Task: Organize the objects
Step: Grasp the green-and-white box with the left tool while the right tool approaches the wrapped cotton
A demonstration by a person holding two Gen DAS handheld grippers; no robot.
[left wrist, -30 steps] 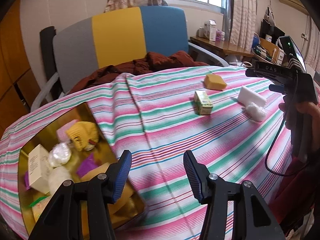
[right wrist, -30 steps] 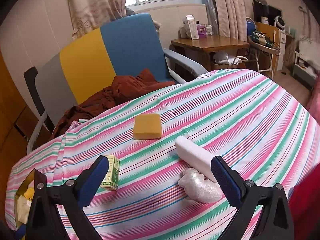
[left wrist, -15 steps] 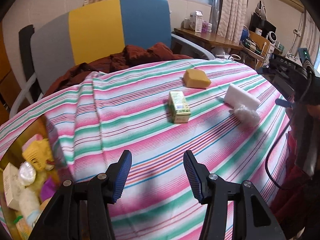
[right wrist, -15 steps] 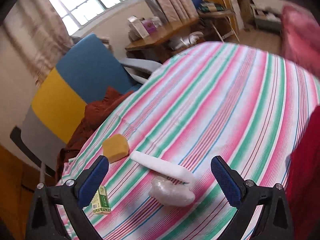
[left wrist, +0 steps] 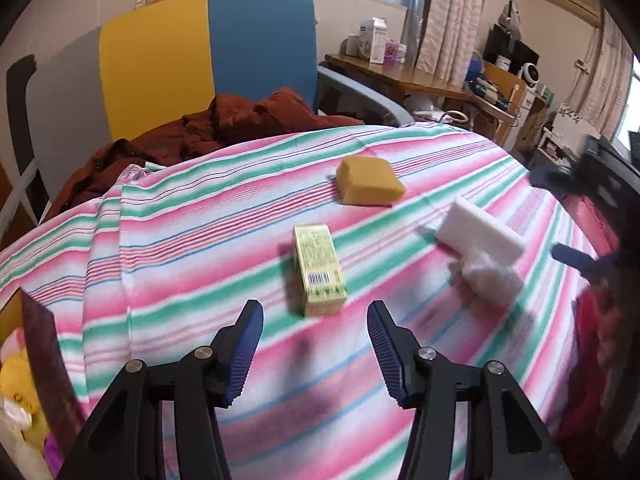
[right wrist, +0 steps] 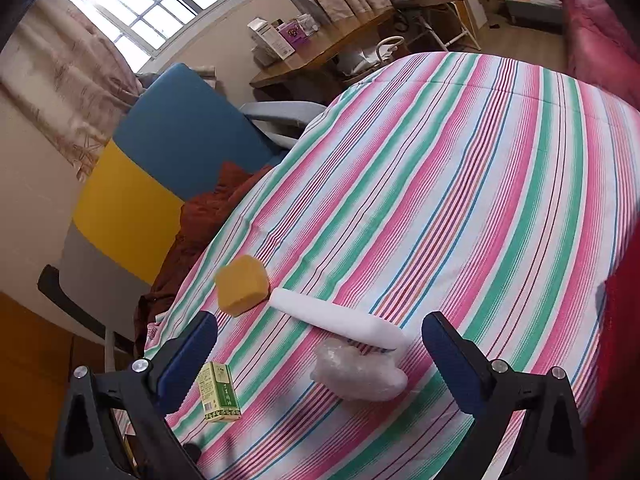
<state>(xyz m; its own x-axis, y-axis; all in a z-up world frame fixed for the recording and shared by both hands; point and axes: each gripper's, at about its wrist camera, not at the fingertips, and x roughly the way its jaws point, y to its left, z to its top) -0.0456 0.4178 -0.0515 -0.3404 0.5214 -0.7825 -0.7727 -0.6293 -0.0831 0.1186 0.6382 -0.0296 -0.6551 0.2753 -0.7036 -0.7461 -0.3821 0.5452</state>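
Hovering low over the striped cloth (left wrist: pixel 192 248) of the bench: left hand-held gripper (left wrist: pixel 315 322), jaws spread wide, nothing between them. Just ahead of its fingertips, lying flat, a small green-and-yellow box (left wrist: pixel 319 270), barcode end turned toward the camera. Farther back and slightly right, a yellow sponge (left wrist: pixel 369 181), well apart from the box. To the right of the box, a white foam block (left wrist: pixel 479 236), with a crumpled clear plastic wad (left wrist: pixel 488 278) touching its near edge. At the lower left corner, part of a container (left wrist: pixel 38 344) with yellow and pale items inside, too blurred to name. At the right edge, blurred, the blue tip of the other tool.

Tilted in the right wrist view: right hand-held gripper (right wrist: pixel 320 350), likewise released, jaws far apart and holding nothing. Between its fingers, resting on the cloth, the plastic wad (right wrist: pixel 358 374), pressed against the foam block (right wrist: pixel 340 318) behind it. Sponge (right wrist: pixel 241 285) just beyond the block's far end, close to it; contact hard to judge. Box (right wrist: pixel 219 393) beside the left blue pad, partly behind it.

Behind the bench, a chair (left wrist: pixel 208 56) with grey, yellow and blue panels, a rust-brown cloth (left wrist: pixel 240 120) heaped on its seat.
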